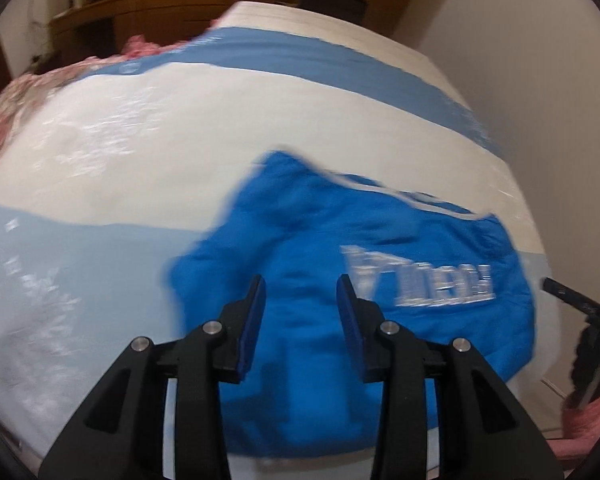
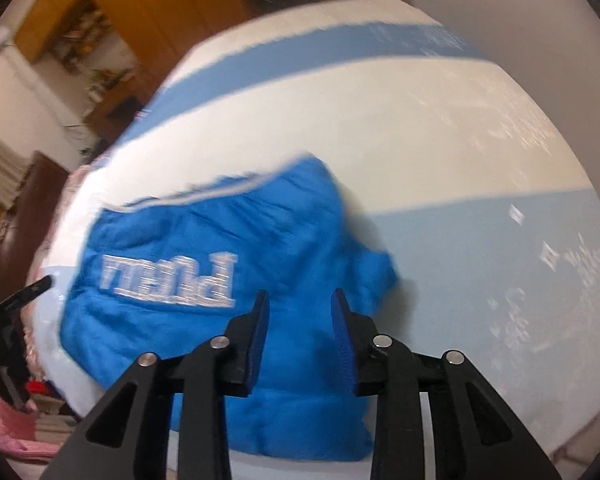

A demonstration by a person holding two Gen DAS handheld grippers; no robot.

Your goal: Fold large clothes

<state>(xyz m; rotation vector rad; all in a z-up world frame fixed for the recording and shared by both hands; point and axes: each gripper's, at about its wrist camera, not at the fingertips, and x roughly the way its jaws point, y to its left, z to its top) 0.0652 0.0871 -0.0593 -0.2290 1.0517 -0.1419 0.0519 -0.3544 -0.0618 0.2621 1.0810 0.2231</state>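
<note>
The bed [image 1: 148,128], in white and pale-blue bands, carries the blue jacket [image 1: 312,264] near its front edge, already a compact bundle, so folding looks nearly done. Its long axis runs across both views, lettering upside down. Left gripper [image 1: 301,298] and right gripper [image 2: 300,312] hang above it, fingers released, nothing between them.

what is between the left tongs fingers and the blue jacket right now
Nothing: the left tongs stand open above the blue jacket, gap bare, in the left wrist view.

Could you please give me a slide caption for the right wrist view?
Right gripper open above a folded blue jacket on a blue-and-white striped bedcover.
</note>
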